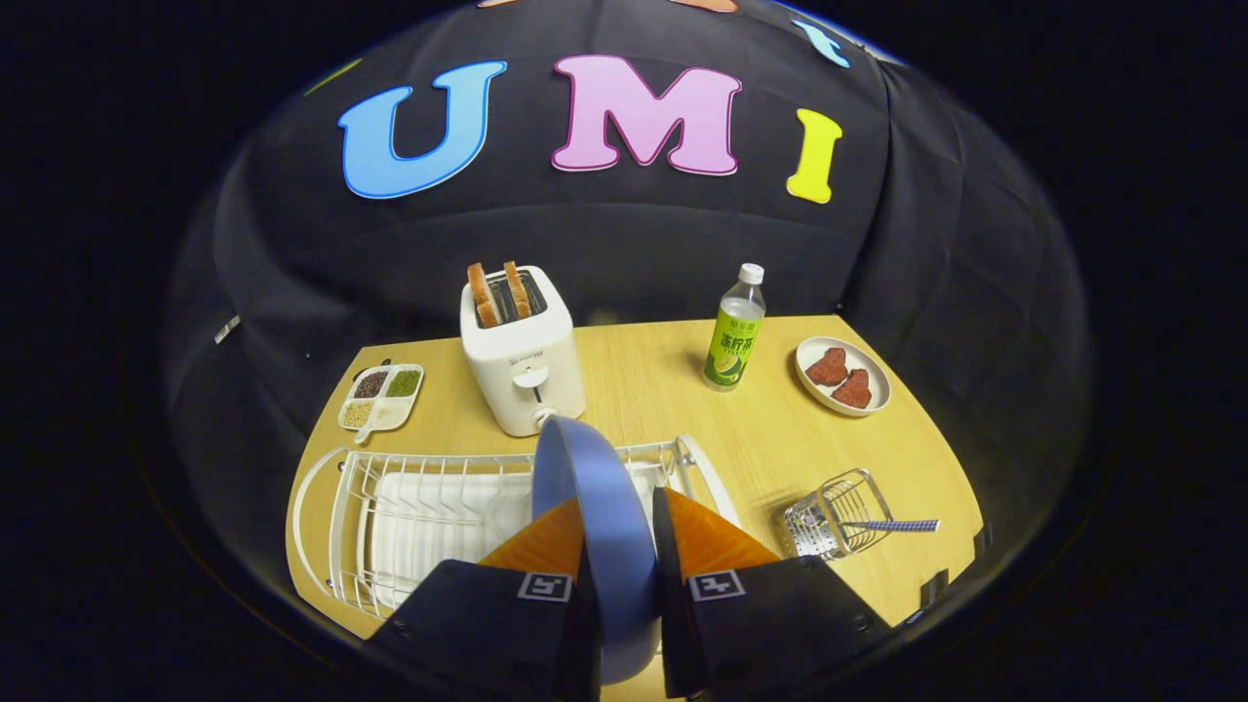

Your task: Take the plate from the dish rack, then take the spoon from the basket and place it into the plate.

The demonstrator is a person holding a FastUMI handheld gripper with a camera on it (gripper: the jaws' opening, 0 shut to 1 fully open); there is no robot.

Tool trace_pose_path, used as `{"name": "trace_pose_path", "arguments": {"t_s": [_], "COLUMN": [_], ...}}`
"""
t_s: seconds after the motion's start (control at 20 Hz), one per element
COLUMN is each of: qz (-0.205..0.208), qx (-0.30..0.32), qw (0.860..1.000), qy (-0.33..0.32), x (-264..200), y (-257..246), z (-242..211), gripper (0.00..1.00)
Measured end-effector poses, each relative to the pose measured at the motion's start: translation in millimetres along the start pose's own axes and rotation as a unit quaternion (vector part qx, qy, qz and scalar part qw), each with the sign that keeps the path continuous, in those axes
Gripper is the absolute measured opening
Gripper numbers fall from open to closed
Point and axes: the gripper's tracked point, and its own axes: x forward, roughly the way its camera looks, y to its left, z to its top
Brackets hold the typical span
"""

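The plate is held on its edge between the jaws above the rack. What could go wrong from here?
1. The plate is gripped only at its rim, standing upright, so it may slip or swing as it is carried.
2. The toaster stands just behind the rack; lifting forward might knock it.
3. The spoon pokes out of the tipped basket, which may roll if the plate lands close.

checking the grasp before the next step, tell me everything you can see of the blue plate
The round blue plate looks smooth and matte, like plastic or ceramic, with a raised rim. It stands on edge, nearly upright, clamped between the two fingers of the gripper, which press on its two faces. Its upper edge rises ahead of the fingers, in front of the white wire dish rack and the white toaster. Whether it touches the rack cannot be told.
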Motion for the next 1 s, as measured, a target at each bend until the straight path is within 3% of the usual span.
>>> {"name": "trace_pose_path", "arguments": {"t_s": [0.15,0.35,0.7,1.0], "qz": [0.014,0.070,0.152,0.157], "qx": [0.011,0.046,0.060,0.053], "qw": [1.000,0.996,0.987,0.986], "qy": [0.009,0.020,0.001,0.006], "x": [3,-11,-62,-103], "y": [-7,-7,-56,-132], "z": [-8,-8,-7,-38], "gripper": [0.27,0.26,0.26,0.26]}}
